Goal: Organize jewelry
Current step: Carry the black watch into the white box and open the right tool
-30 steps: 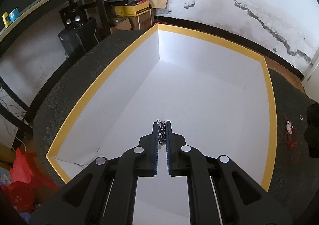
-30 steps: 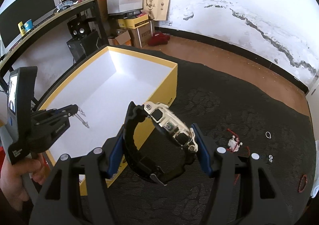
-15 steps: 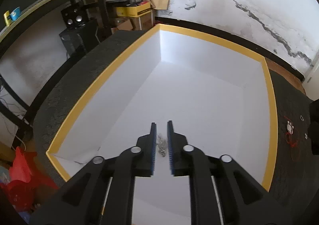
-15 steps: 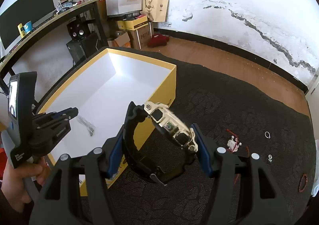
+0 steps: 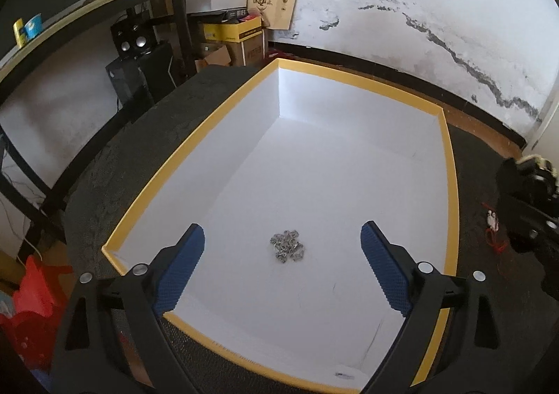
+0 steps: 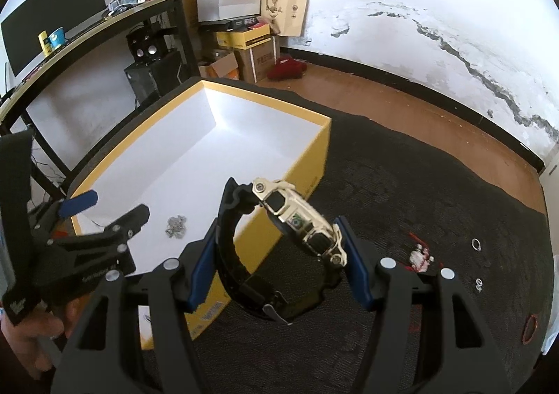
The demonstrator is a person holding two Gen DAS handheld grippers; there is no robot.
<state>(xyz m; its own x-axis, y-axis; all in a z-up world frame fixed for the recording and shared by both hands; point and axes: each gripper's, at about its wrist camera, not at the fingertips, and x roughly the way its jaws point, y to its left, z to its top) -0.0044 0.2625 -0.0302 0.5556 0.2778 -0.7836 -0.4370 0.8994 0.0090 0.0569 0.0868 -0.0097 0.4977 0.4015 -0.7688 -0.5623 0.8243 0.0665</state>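
Left gripper [image 5: 283,264] jaws just opened, chain [image 5: 287,250] loose in box [image 5: 450,184], lower centre; right gripper [image 6: 276,271] clamps watch [image 6: 279,243]; we lower it in gently beside the chain.

Your left gripper [image 5: 283,247] hangs over the near end of the yellow-rimmed cardboard box with white inside walls [image 5: 450,184], its blue-padded jaws having just been opening and now spread wide with nothing pressed between them. On the white floor between them lies a small silver chain necklace bunched into a heap [image 5: 287,247], touching neither pad. At the right edge you can see the black frame of your right gripper [image 5: 527,205] above the dark patterned tablecloth [image 5: 139,156], where a small red-corded trinket [image 5: 492,222] lies just outside the box.
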